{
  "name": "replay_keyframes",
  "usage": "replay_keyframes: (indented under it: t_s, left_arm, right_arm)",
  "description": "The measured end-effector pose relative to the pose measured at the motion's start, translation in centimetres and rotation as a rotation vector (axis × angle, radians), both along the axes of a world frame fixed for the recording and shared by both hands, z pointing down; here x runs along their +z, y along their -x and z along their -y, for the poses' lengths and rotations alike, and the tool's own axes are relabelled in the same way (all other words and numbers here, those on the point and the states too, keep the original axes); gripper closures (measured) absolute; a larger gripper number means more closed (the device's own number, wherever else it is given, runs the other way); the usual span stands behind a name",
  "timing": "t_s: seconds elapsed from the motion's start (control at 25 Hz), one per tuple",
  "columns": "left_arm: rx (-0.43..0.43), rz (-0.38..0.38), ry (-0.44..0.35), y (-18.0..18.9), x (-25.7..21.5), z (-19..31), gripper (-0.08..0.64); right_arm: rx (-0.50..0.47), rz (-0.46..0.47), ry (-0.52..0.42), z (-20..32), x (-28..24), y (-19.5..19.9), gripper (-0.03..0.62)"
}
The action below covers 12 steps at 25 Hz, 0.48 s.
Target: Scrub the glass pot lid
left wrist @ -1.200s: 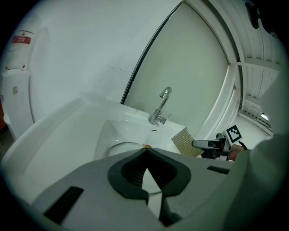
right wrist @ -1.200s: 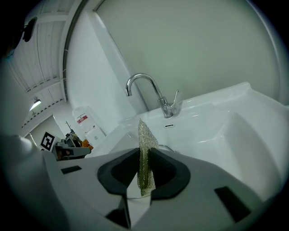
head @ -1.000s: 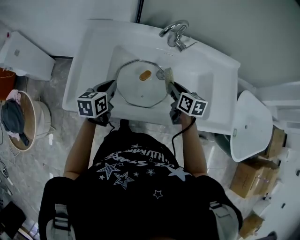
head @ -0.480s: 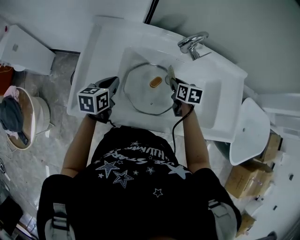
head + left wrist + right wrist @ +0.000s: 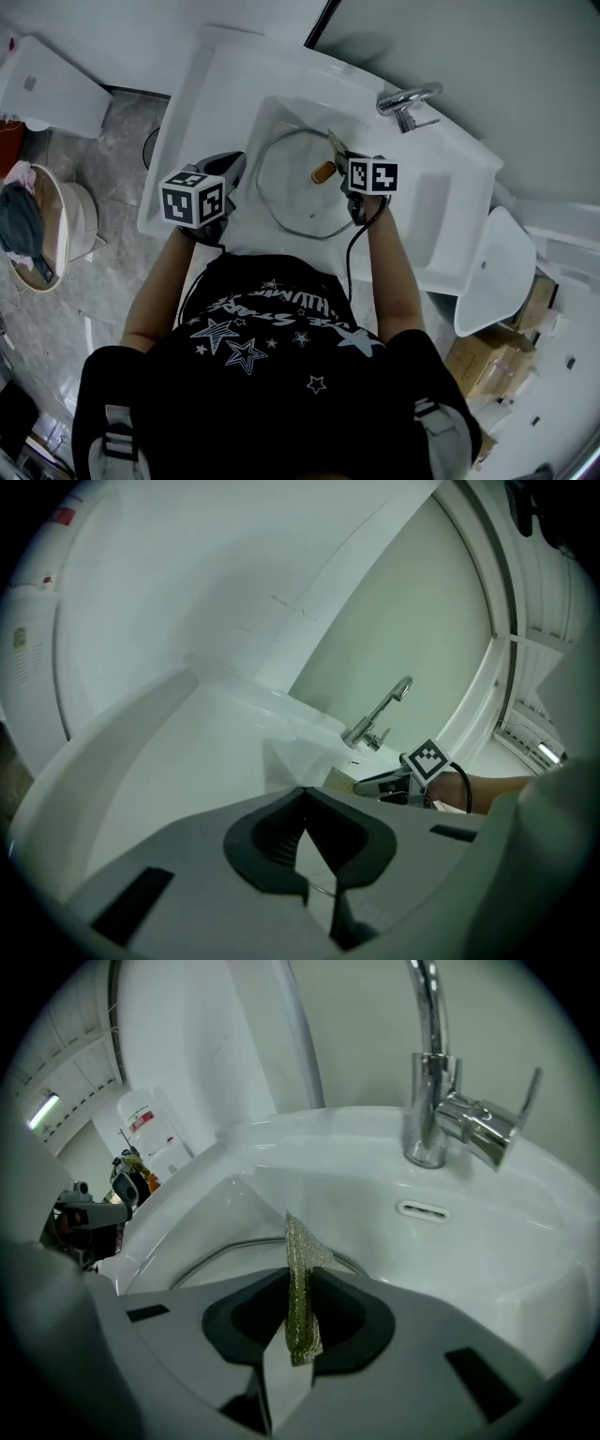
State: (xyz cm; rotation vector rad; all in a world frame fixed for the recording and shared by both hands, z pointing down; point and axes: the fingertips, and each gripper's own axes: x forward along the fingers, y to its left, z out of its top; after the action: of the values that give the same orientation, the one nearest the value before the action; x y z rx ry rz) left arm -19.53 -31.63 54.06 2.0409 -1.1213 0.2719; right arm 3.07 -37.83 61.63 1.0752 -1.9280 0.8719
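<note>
Glass pot lid (image 5: 292, 202) lies flat in sink basin (image 5: 277, 114), brown knob (image 5: 323, 172) up. Left claw (image 5: 236, 169) clenched on the lid's left rim. Right claw (image 5: 341, 153) over the lid's far right edge, clenched on a mesh scouring cloth (image 5: 300, 1283) standing upright between its jaws. Tap (image 5: 405, 101) beyond the right claw.

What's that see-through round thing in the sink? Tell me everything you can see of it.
It is a round glass pot lid, clear, with a thin metal rim and a brown knob at its middle. It lies in the white sink, knob side up. The left gripper seems shut on its left rim. The right gripper, holding a greenish scrub pad, is by its far right edge.
</note>
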Motion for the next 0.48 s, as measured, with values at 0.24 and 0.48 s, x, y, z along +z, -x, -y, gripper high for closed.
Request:
replay_keyframes:
  t_s: [0.24, 0.48]
  left_arm:
    - [0.005, -0.006, 0.015, -0.4, 0.4, 0.0, 0.552]
    - [-0.013, 0.011, 0.017, -0.6, 0.1, -0.3, 0.552]
  right_arm:
    - [-0.128, 0.003, 0.036, 0.6, 0.5, 3.1, 0.518]
    - [-0.205, 0.029, 0.059, 1.2, 0.7, 5.1, 0.518]
